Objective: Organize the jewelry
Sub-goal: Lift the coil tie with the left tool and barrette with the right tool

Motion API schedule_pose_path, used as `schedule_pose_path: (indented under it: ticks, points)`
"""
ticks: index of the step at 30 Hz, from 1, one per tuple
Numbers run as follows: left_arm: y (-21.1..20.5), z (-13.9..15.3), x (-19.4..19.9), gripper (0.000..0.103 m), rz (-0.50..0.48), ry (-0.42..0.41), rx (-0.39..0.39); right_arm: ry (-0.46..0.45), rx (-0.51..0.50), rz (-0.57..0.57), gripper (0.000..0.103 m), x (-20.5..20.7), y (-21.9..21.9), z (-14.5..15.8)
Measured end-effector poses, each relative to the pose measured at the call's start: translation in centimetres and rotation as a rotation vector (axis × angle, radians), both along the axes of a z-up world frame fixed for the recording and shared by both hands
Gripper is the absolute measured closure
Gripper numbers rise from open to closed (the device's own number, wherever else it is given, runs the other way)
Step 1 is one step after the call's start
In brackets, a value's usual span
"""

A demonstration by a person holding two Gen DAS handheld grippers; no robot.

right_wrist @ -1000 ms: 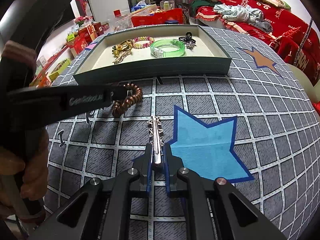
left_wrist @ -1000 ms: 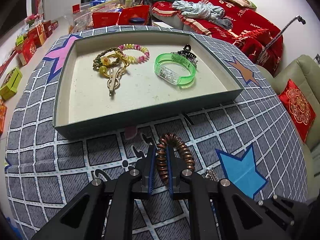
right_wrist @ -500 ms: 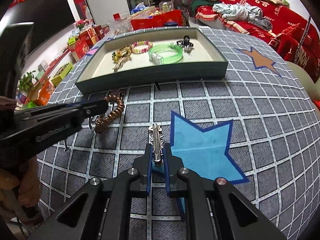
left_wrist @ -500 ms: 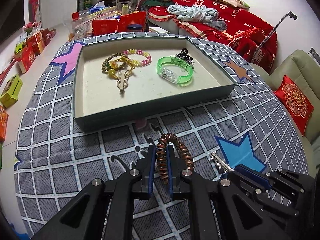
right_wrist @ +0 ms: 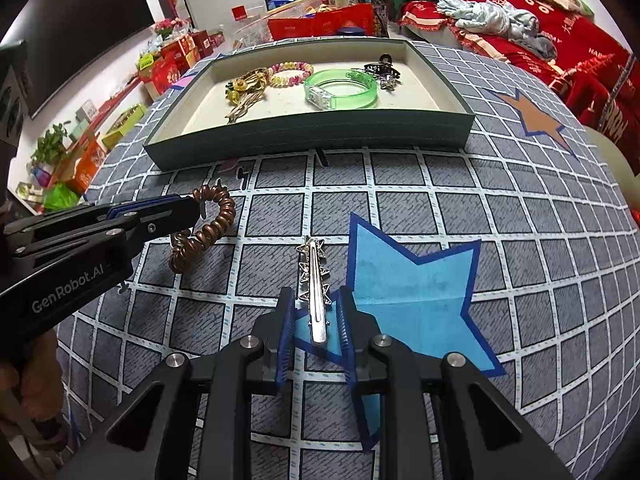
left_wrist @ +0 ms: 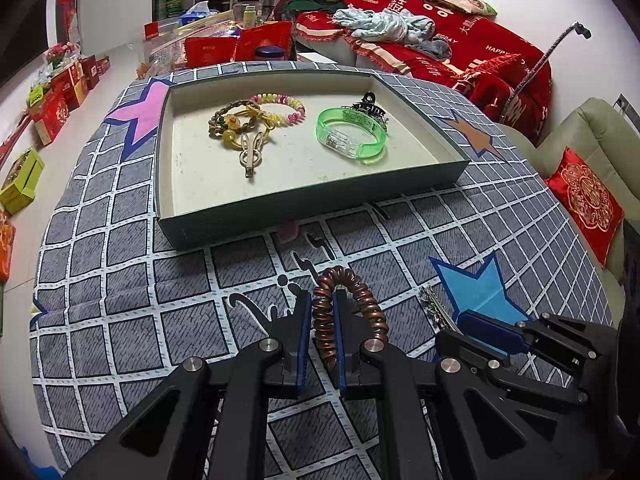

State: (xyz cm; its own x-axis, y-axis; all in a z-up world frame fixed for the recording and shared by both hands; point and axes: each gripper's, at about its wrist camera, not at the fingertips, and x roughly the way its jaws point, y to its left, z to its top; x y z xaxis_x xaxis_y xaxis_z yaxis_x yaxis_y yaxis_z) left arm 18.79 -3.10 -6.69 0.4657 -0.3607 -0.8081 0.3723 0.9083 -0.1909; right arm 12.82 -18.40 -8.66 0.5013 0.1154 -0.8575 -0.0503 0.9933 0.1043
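Across the left wrist view, the shallow grey-green tray [left_wrist: 168, 216] sits at the far side of the checked tablecloth [left_wrist: 120, 280] and already holds a share of the jewelry: a braided bracelet with yellow beads [left_wrist: 230, 122], a pink and yellow bead bracelet [left_wrist: 286, 106], a rabbit-shaped clip [left_wrist: 251, 152], a clear green bangle [left_wrist: 352, 136] and a black claw clip [left_wrist: 370, 106] touching the bangle's far side. Nearer the camera, the left gripper [left_wrist: 322, 344] is pinched narrow on the copper spiral hair tie [left_wrist: 348, 308], which arches out from between its blue pads, well short of the tray. Just beside it, at lower right, the right gripper [left_wrist: 486, 326] hangs over a blue star on the cloth. From the right wrist view, the right gripper's [right_wrist: 316, 328] jaws are opening, and the silver star hair clip [right_wrist: 314, 284] lies between the pads with a gap on each side, resting on the cloth at the star's edge. Judging by this, five pieces are sorted and two remain outside the tray: the hair tie, gripped and ready to carry over, and the silver clip, apparently let go.
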Motion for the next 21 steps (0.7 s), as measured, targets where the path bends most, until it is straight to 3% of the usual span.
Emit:
schedule_pose_path:
  ticks: [8,21]
  points:
    - [0.0,0.1,-0.2,0.074,-0.005,-0.003,-0.001,-0.012,-0.011,-0.003,0.092,-0.5,0.1,0.3]
    - [0.7,1.3,-0.5,0.074,-0.004,-0.026,-0.013,-0.065,0.071,-0.038,0.092,-0.4,-1.8,2.9]
